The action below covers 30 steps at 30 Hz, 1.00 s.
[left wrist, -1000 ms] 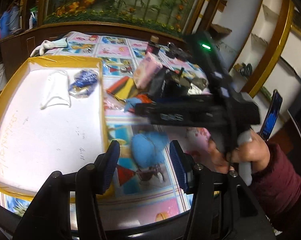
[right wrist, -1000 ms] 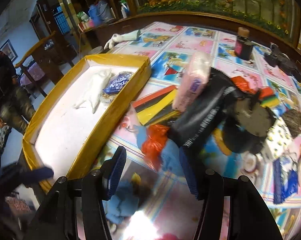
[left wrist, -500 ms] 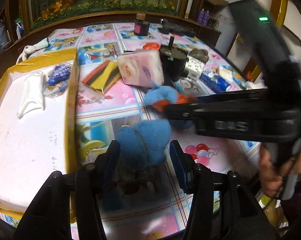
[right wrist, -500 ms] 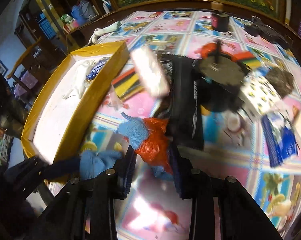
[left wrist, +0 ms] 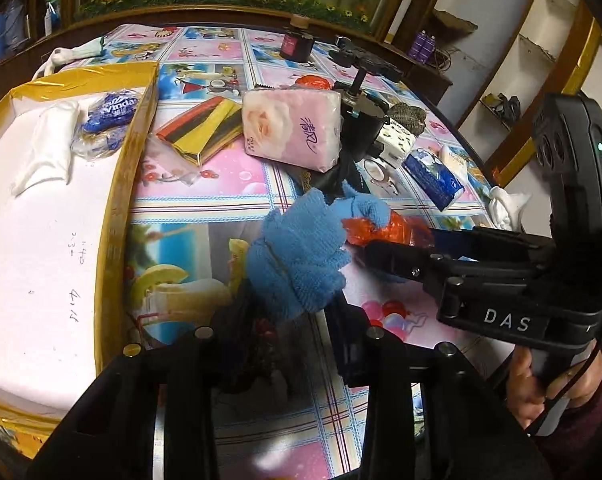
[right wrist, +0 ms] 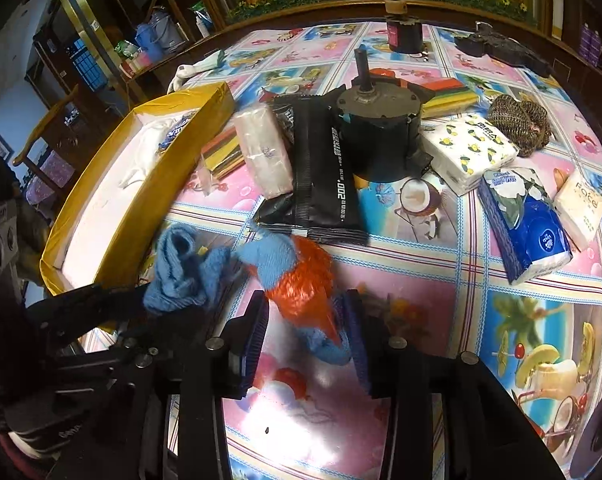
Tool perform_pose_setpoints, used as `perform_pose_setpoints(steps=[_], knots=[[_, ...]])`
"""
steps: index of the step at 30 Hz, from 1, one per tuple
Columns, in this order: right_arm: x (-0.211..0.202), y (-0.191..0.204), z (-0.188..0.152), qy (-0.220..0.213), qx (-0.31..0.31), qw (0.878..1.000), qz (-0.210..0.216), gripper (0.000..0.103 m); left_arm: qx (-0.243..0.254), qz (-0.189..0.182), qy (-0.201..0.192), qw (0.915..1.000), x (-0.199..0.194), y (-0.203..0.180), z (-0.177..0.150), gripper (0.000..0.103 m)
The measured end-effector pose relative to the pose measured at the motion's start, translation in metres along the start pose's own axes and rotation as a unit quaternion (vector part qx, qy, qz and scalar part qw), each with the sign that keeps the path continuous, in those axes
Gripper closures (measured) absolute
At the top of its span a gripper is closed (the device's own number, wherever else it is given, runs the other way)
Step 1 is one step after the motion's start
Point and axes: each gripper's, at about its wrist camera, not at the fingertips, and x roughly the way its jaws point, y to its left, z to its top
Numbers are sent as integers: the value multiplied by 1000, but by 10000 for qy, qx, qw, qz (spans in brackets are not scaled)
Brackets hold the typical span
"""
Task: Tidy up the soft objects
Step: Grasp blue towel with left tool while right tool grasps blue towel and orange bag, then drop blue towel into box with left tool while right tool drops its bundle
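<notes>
My left gripper (left wrist: 289, 312) is shut on a blue knitted glove (left wrist: 301, 256), held just above the table; it also shows in the right wrist view (right wrist: 181, 276). My right gripper (right wrist: 305, 320) is closed around an orange plastic bag (right wrist: 305, 280) with a second blue glove (right wrist: 269, 256) tangled in it; the bag also shows in the left wrist view (left wrist: 381, 228). A yellow-rimmed tray (left wrist: 121, 184) at the left holds a white glove (left wrist: 45, 144) and a blue Vinda tissue pack (left wrist: 109, 112).
A pink tissue pack (left wrist: 293, 128), a striped cloth (left wrist: 205, 124), a black packet (right wrist: 321, 168), a black motor (right wrist: 377, 132), white (right wrist: 469, 148) and blue (right wrist: 525, 224) tissue packs and a brown mesh ball (right wrist: 521, 120) crowd the table behind.
My left gripper closed on the blue glove and lifted it. My right gripper came down and closed around the orange bag and second glove.
</notes>
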Motion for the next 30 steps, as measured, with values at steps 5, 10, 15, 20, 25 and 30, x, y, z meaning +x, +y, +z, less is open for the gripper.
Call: perform_pose_setpoints(steps=[5,10,15,20,25,30], knots=[[1,0,-3,-74,41,10000,-3,50,-22,226,81,9997,11,0,1,64],[5,-12,-4,-154,283,9995,60,65,-150,32,-33,9999,15,1,5,71],[-6,-13,-8,-194,238,9995,119,75,-458,-556,-218,9972,-13,16,3,74],[-37,2,-6,-434,10,9987,254,76,-954,-764,-802,9893,-76,67,16,74],[-53,36,9,-500,-206,9946,888,76,-1337,-33,-1057,9854,-108,145,48,73],[-33,89,26,-190,-576,9884,1395,76,-1888,331,-697,9790,-79,220,82,73]])
